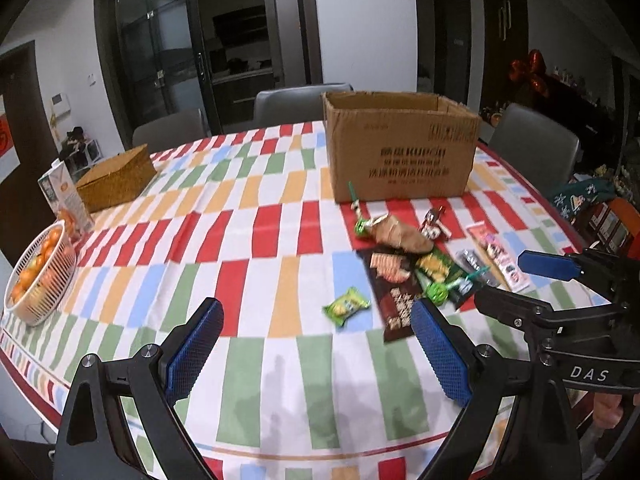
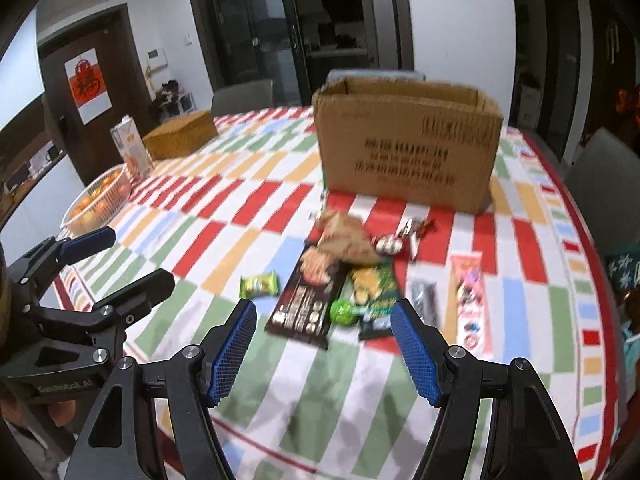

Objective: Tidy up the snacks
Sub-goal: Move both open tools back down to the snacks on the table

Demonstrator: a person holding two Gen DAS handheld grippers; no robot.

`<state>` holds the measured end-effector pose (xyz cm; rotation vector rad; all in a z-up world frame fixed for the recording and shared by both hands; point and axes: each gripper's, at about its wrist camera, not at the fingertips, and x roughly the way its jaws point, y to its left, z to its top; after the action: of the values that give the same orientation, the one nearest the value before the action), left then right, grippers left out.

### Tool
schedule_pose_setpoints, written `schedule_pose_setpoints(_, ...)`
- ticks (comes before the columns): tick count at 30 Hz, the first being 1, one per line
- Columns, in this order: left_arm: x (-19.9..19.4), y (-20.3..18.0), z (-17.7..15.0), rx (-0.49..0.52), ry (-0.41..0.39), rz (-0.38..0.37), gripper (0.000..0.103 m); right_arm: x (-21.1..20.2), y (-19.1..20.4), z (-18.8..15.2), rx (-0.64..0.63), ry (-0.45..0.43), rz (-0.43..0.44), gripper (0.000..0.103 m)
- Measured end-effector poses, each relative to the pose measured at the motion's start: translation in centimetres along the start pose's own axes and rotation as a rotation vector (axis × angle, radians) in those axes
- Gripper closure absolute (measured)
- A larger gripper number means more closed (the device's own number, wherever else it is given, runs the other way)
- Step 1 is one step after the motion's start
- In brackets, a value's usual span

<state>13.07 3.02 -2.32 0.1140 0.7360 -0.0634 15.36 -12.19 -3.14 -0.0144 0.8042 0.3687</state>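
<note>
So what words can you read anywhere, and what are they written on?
"DAS": right tongs, white letters on the black body.
"GenRobot.AI": left tongs, on the black body, small.
"KUP...": cardboard box, first print line; the rest and the lines below are too blurred.
Red door poster: one large character, not readable.
Juice carton and snack wrappers: print too blurred.

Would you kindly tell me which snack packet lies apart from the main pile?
The small green packet, alone on the tablecloth left of the long black packet; the other snacks overlap or cluster before the cardboard box.
</note>
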Motion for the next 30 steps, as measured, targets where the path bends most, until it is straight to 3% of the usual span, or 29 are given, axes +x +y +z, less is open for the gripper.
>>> schedule_pose_setpoints(5,0.8,-0.2,-1.2,0.047,-0.032,0.047,0.007,2.0,-0.1,-1.0,0.024,0.05,0.01,0.034)
schedule_pose_setpoints(12,2.3,-0.8,-2.3,0.119,-0.081,0.06,0.008,4.5,-0.6,-1.6,0.044,0.1,0.017,0.047)
schedule_pose_setpoints(21,6.6,-0.9,-2.6,0.133,-0.027,-0.005,0.019,6.7,-0.7,-1.5,0.003,0.12,-0.022,0.059)
schedule_pose_setpoints(30,10.9,-1.1,-2.7,0.127,0.06,-0.078,0.031,8.7,-1.2,-1.1,-0.003,0.139,-0.028,0.062)
